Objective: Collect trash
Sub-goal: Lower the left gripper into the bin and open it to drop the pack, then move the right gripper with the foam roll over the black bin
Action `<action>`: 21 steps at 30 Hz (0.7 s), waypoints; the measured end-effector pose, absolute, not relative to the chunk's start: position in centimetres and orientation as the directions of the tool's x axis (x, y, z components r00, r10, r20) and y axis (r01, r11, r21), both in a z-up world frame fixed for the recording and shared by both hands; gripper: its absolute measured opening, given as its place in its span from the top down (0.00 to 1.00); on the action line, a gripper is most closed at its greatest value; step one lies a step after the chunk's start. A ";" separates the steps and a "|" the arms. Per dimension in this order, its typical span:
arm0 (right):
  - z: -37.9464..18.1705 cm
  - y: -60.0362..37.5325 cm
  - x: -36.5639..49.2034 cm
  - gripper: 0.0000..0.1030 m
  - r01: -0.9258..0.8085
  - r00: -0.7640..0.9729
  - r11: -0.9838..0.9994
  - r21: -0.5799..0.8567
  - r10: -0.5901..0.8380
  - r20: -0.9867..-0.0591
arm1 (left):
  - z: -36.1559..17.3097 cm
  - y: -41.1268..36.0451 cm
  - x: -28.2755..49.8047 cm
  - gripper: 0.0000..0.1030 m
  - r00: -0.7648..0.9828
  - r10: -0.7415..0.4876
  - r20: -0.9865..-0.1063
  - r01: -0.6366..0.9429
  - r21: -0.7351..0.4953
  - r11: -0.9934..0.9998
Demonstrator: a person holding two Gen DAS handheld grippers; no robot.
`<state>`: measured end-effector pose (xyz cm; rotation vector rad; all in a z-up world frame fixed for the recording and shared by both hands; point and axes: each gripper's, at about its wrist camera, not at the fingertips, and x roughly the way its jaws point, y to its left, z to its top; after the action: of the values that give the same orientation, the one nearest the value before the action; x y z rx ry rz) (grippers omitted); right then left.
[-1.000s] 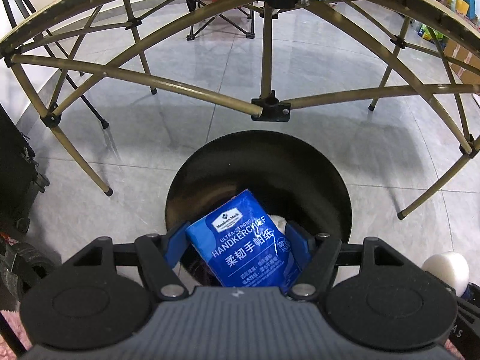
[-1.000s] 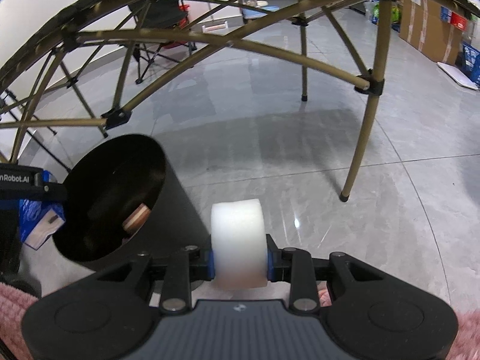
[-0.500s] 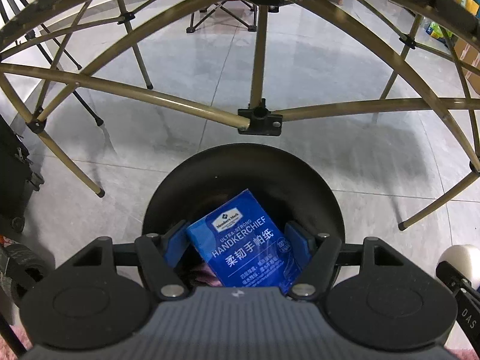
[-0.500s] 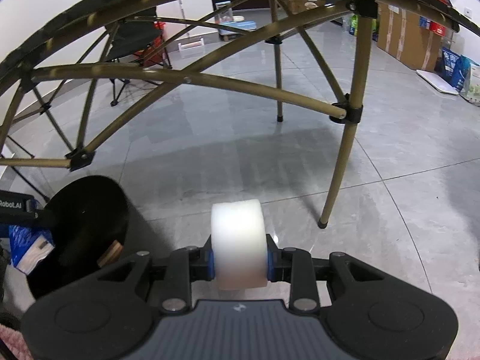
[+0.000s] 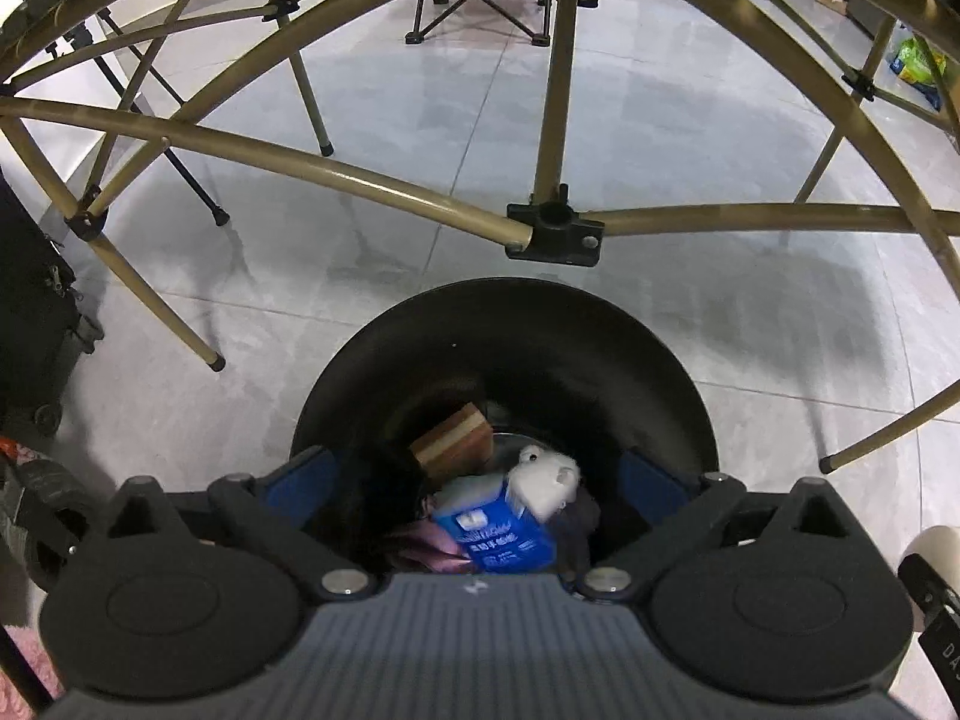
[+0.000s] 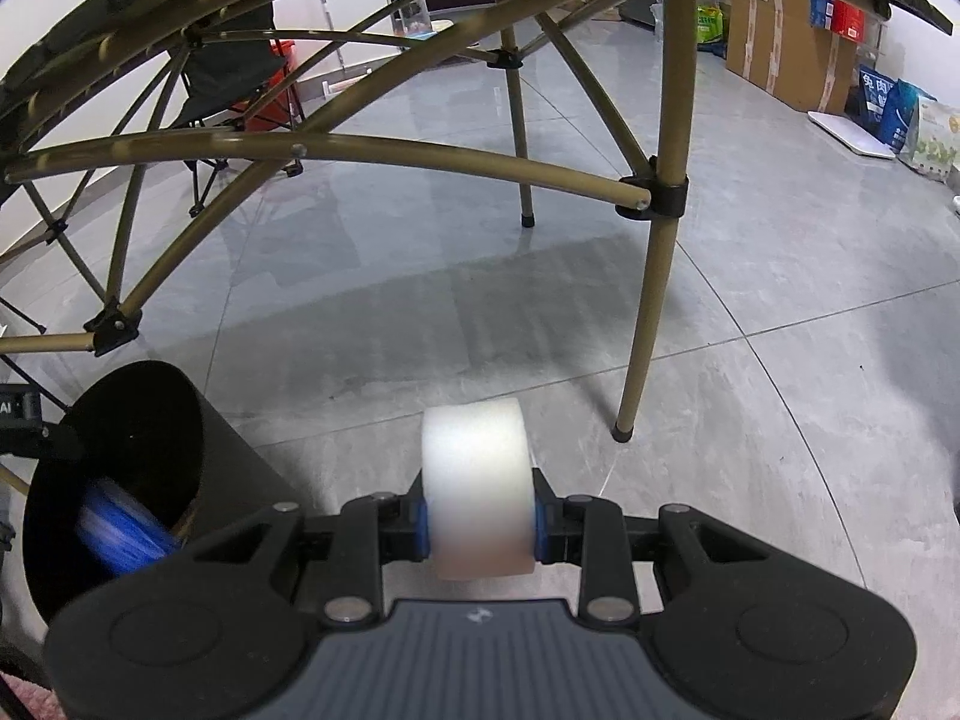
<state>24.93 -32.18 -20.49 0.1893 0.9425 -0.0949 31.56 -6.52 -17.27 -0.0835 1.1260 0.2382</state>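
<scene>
My left gripper (image 5: 474,474) is open and empty right over the black round bin (image 5: 540,312). The blue handkerchief pack (image 5: 498,534) is inside the bin among a brown block (image 5: 453,441), white crumpled paper (image 5: 543,480) and purple scraps. My right gripper (image 6: 480,519) is shut on a white foam roll (image 6: 477,486), held above the floor to the right of the bin (image 6: 240,480). In the right wrist view the blue pack (image 6: 120,531) is a blur in the bin's mouth.
Gold folding-table legs and struts (image 5: 420,198) arch over the bin; one leg (image 6: 648,300) stands on the floor right of the roll. A black case (image 5: 30,312) is at the left. Folding chairs and cardboard boxes (image 6: 786,42) stand further off on the grey tiles.
My left gripper opened and let go of the blue handkerchief pack, which dropped into the bin. My right gripper drifted right, away from the bin, still holding the foam roll.
</scene>
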 end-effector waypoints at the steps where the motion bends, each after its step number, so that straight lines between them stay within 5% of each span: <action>1: -20.5 -32.2 24.9 0.72 0.162 0.585 0.979 0.120 0.002 -0.811 | -17.3 -6.5 31.5 0.00 0.406 0.145 -0.902 -0.230 0.053 0.972; 21: -19.2 -27.8 24.6 0.72 0.071 0.587 0.992 0.102 0.041 -0.809 | -15.9 -3.3 29.7 0.00 0.431 0.128 -0.893 -0.230 0.029 0.973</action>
<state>24.61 -27.83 -19.16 0.1279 0.9442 -0.0172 29.66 -3.27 -15.94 -0.1028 1.1036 0.2237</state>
